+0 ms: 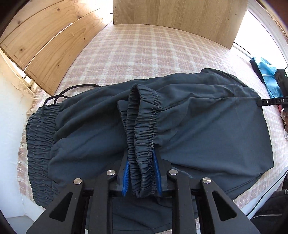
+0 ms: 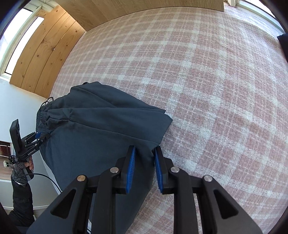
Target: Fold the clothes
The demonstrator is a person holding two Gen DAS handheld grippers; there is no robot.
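Dark blue-grey trousers lie folded over on a pink checked blanket. My left gripper is shut on the gathered elastic cuffs, which bunch up between the blue pads. The elastic waistband and its black drawstring lie at the left. In the right wrist view my right gripper is shut on the trousers' folded edge; the cloth hangs from it toward the left gripper at far left.
Wooden boards and a wooden panel stand behind the bed. A blue garment and other clothes lie at the right edge. The blanket stretches to the right of the trousers. A bright window is at left.
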